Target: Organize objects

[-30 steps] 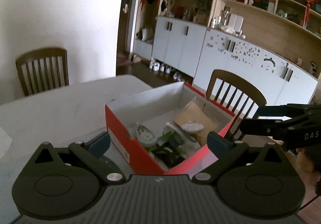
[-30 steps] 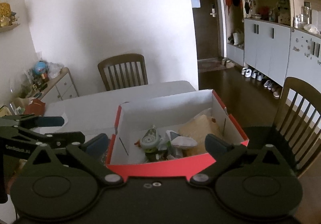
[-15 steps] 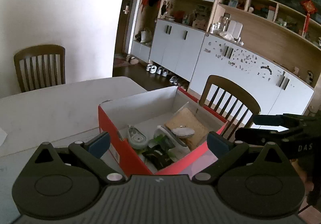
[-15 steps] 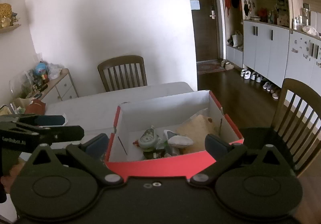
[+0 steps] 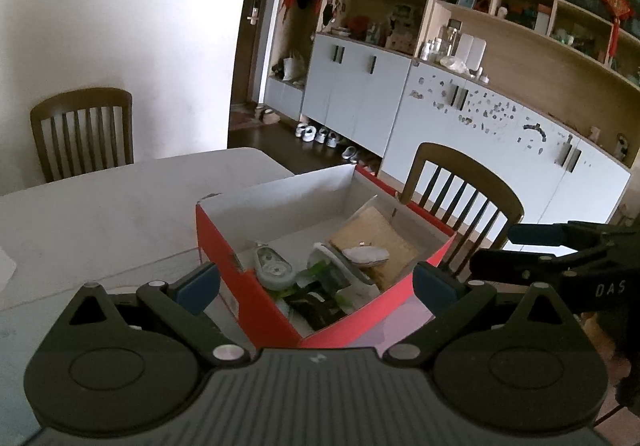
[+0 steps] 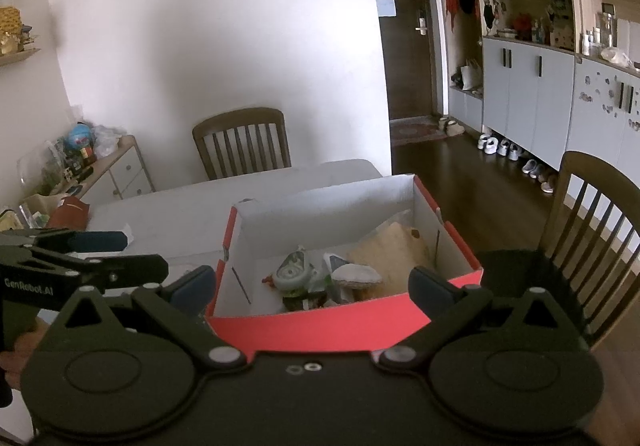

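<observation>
Clutter fills the open red cardboard shoebox (image 5: 256, 298) on the white tabletop (image 5: 100, 214): a grey-green correction-tape dispenser (image 5: 274, 268) and tan cloth (image 5: 372, 236). Left gripper (image 5: 316, 284) and right gripper (image 6: 310, 282) hover near it, both spread wide, holding nothing.

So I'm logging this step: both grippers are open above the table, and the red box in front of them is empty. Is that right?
Not quite. The left gripper and right gripper are open, but the red box is not empty. The right wrist view shows a grey-green tape dispenser, a tan flat piece and other small items inside it.
</observation>
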{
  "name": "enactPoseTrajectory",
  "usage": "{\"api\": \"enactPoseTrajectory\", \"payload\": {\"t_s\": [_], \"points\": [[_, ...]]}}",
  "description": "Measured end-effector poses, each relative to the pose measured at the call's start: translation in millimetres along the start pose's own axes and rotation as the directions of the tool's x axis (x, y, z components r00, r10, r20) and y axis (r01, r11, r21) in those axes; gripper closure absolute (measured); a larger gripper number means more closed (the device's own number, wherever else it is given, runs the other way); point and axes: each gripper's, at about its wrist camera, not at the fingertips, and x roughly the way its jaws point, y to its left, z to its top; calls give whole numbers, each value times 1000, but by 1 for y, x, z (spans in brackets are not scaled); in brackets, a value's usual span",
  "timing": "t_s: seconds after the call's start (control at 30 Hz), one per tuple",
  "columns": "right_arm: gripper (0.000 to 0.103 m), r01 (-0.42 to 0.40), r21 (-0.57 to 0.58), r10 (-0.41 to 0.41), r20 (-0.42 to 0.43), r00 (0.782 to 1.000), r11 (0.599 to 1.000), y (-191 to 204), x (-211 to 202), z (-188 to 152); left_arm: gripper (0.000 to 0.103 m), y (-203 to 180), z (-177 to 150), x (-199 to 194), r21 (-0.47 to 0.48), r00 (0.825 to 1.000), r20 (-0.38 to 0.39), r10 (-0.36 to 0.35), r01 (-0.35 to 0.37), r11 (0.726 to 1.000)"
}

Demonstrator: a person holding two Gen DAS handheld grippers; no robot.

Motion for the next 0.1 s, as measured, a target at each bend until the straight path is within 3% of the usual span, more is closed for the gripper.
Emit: {"api": "enactPoseTrajectory", "payload": {"t_s": [0.1], "points": [[0,1,0,-1,-2,1000,1000,0,0,0,0,2,0,1,2,1000,-9,0,0,1000]]}}
